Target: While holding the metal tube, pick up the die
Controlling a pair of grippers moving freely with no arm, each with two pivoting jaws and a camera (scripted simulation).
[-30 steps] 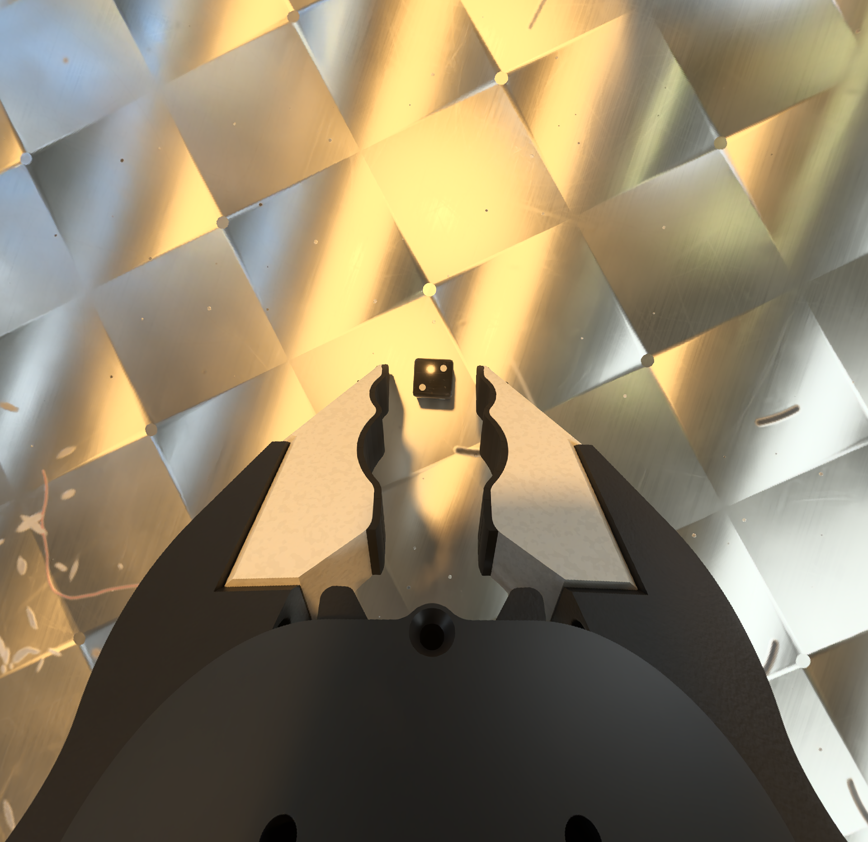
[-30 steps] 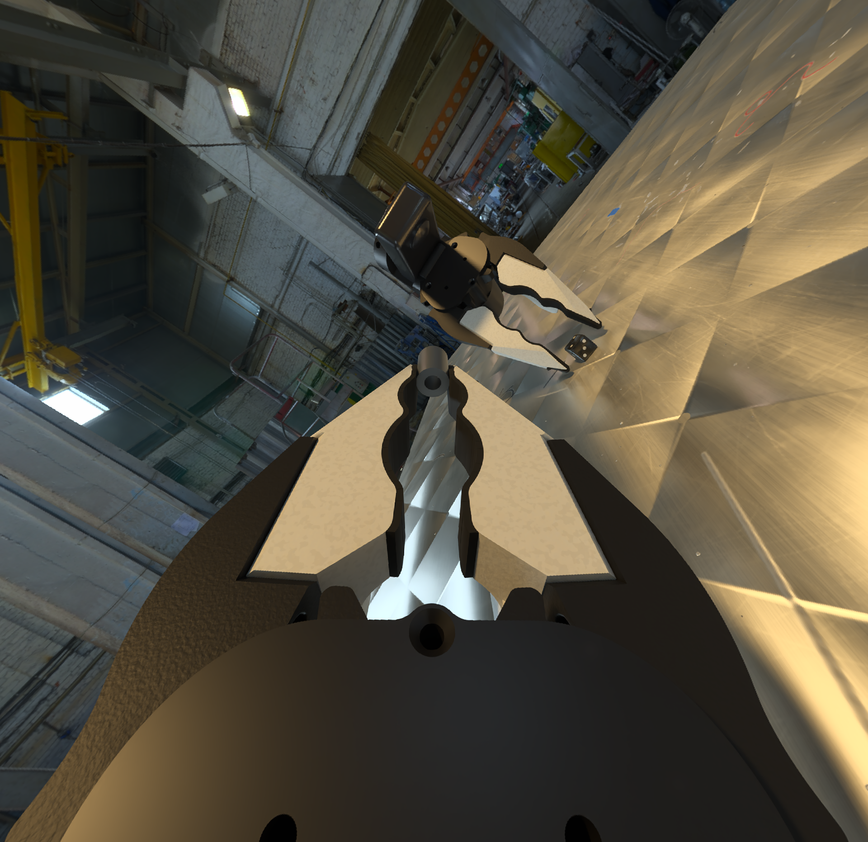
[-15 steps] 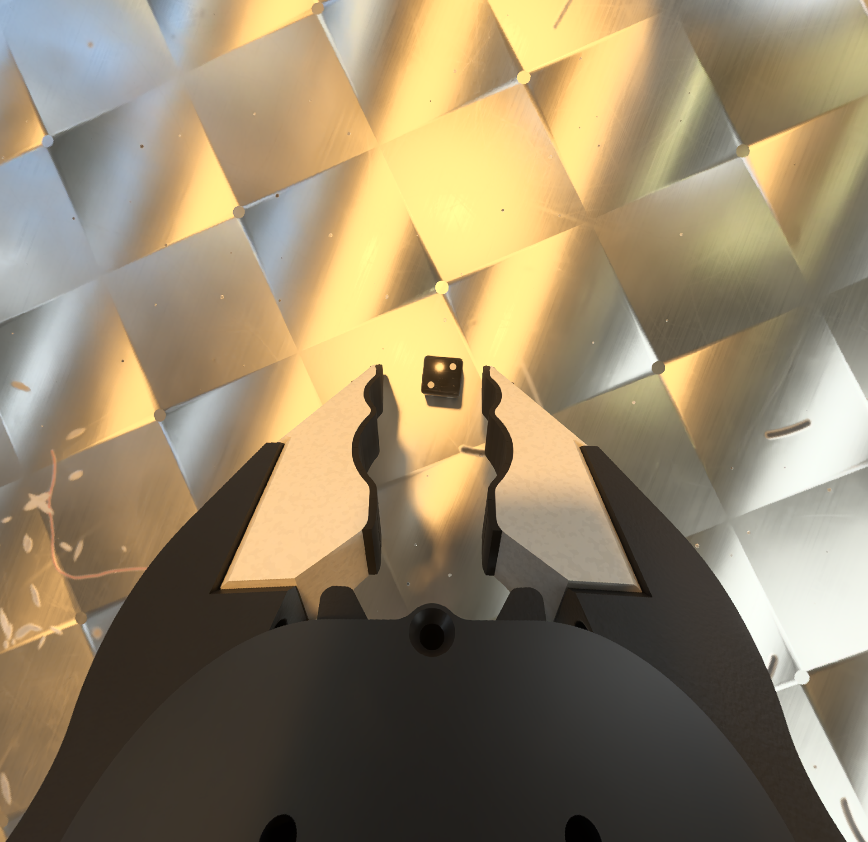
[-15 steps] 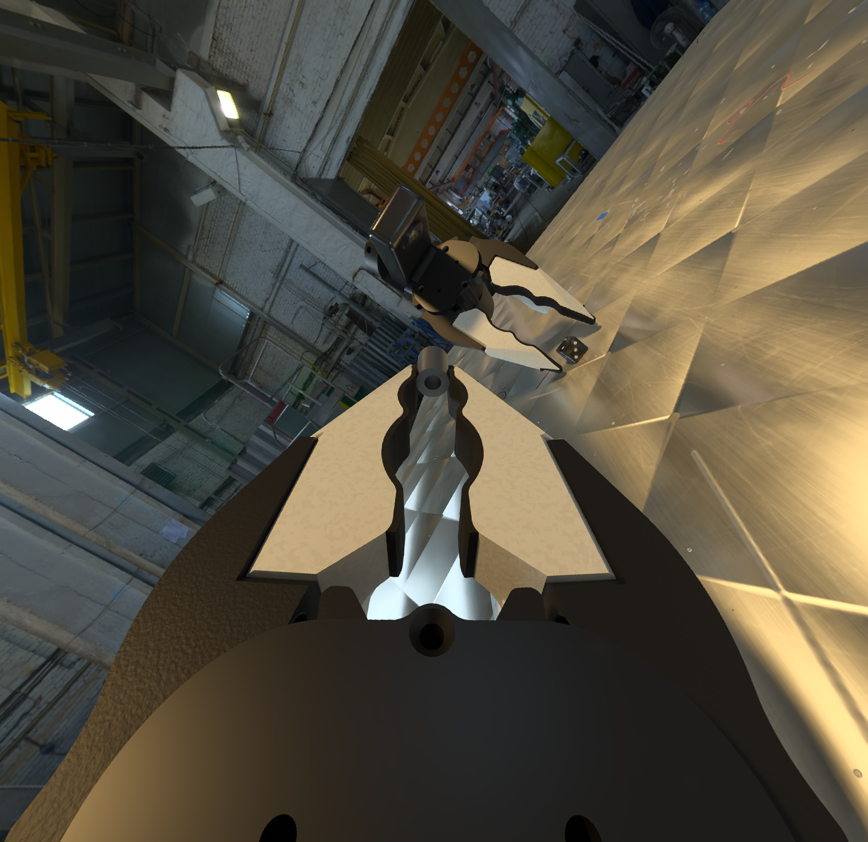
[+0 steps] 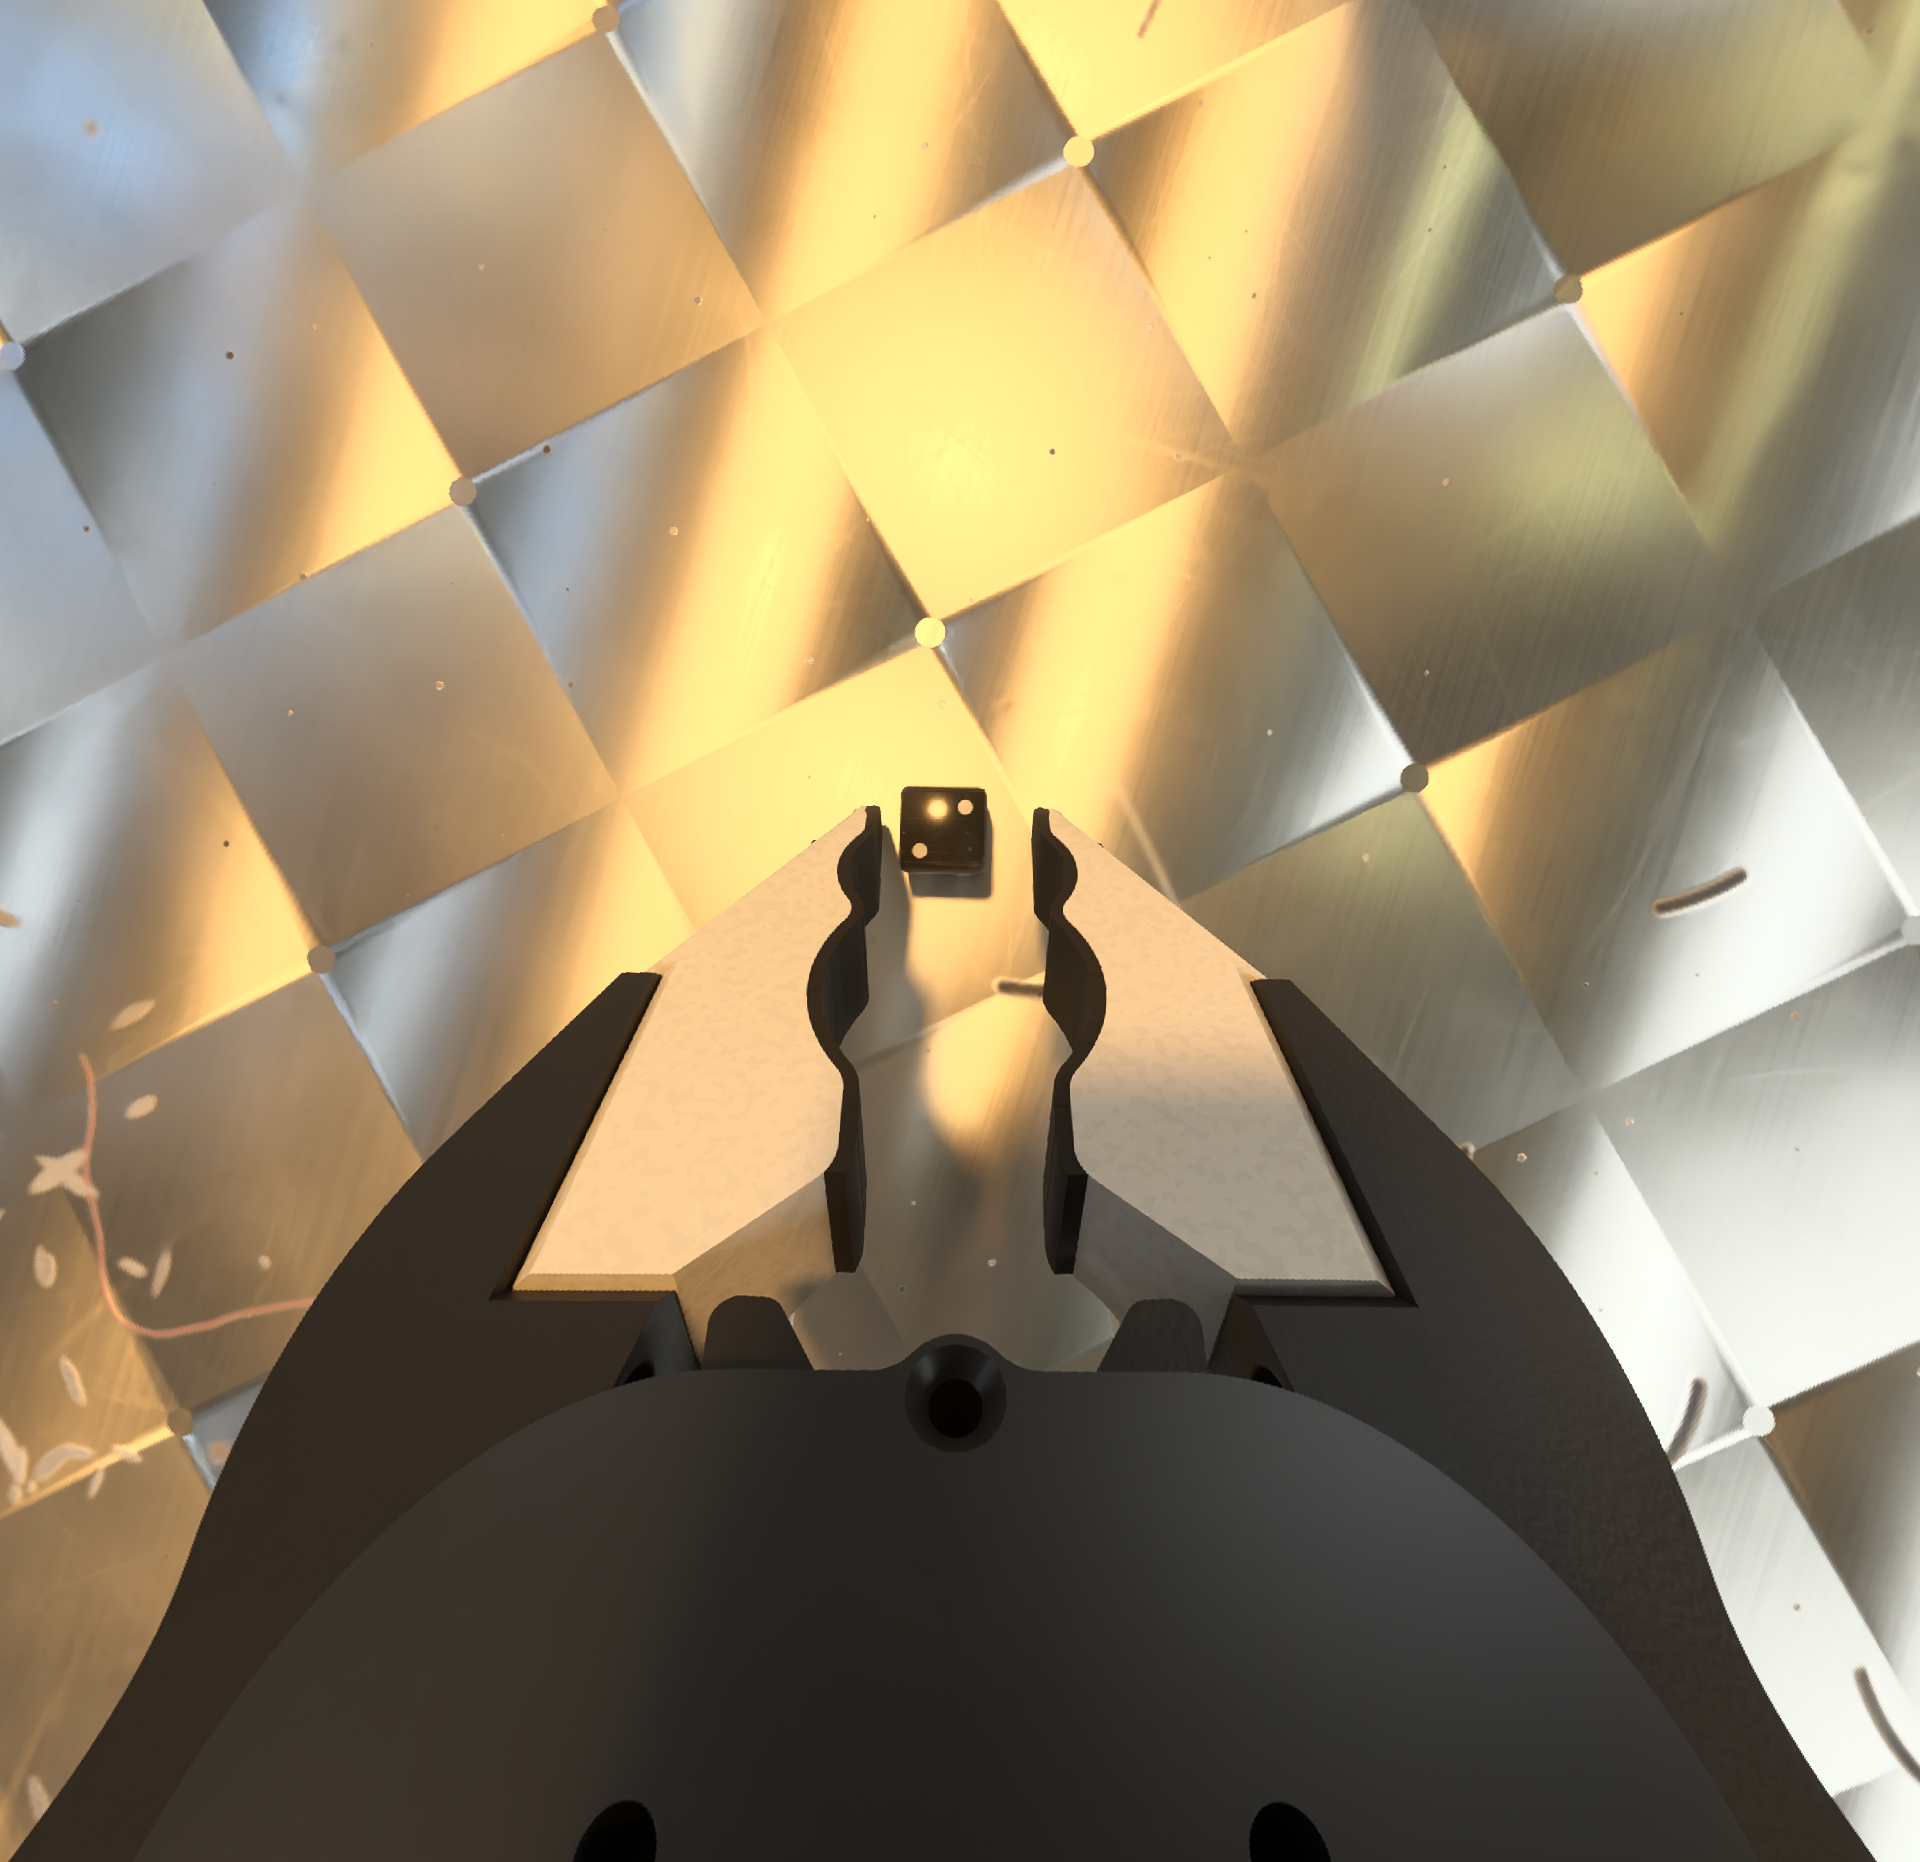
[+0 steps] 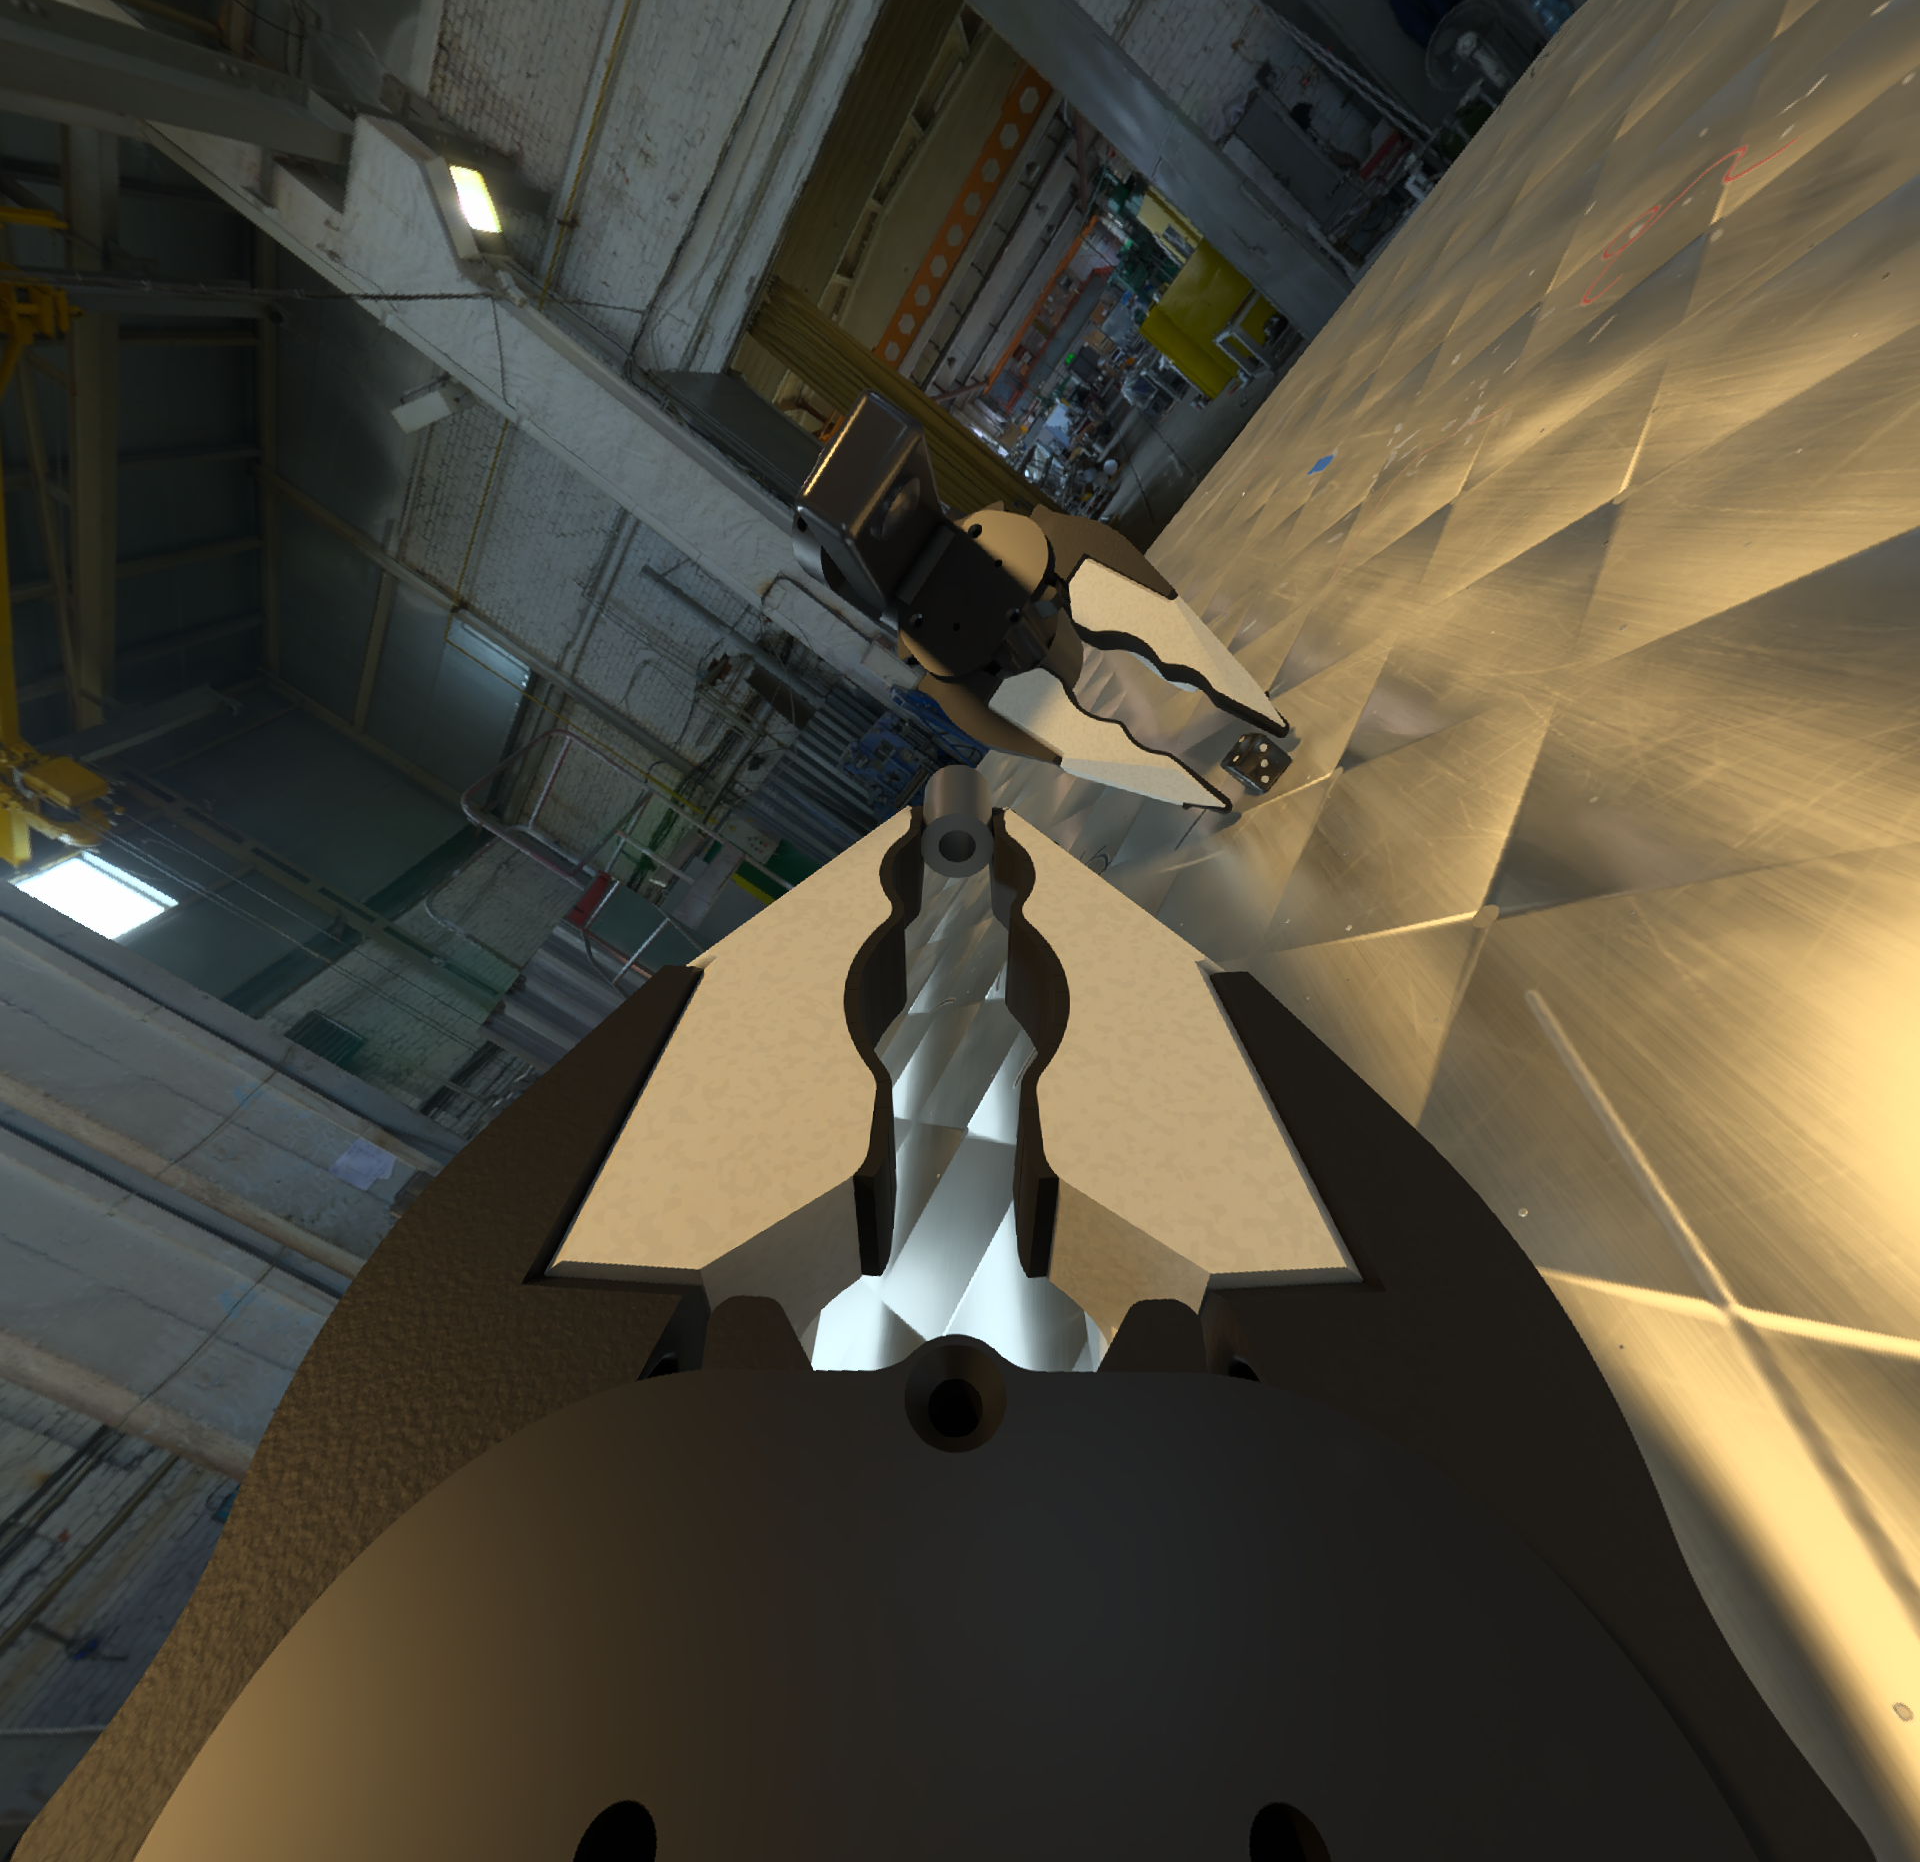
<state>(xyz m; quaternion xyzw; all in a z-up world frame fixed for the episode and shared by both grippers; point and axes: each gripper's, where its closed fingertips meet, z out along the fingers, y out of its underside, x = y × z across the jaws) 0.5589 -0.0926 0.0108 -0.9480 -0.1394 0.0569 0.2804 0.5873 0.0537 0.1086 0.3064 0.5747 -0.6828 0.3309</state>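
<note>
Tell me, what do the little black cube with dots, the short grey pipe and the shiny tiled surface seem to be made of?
The small black die looks like glossy plastic: a bright glint sits on its top. The short grey metal tube, hollow-ended, has a dull matte sheen, probably steel or aluminium. The quilted silver tabletop looks like brushed sheet metal: fine scratches, strong warm reflections.

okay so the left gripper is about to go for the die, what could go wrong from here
The die sits nearer one fingertip of the open left gripper, so closing now might knock it across the shiny metal table instead of pinching it. The right gripper grips the tube only at its fingertips, so a jolt could loosen it.
</note>
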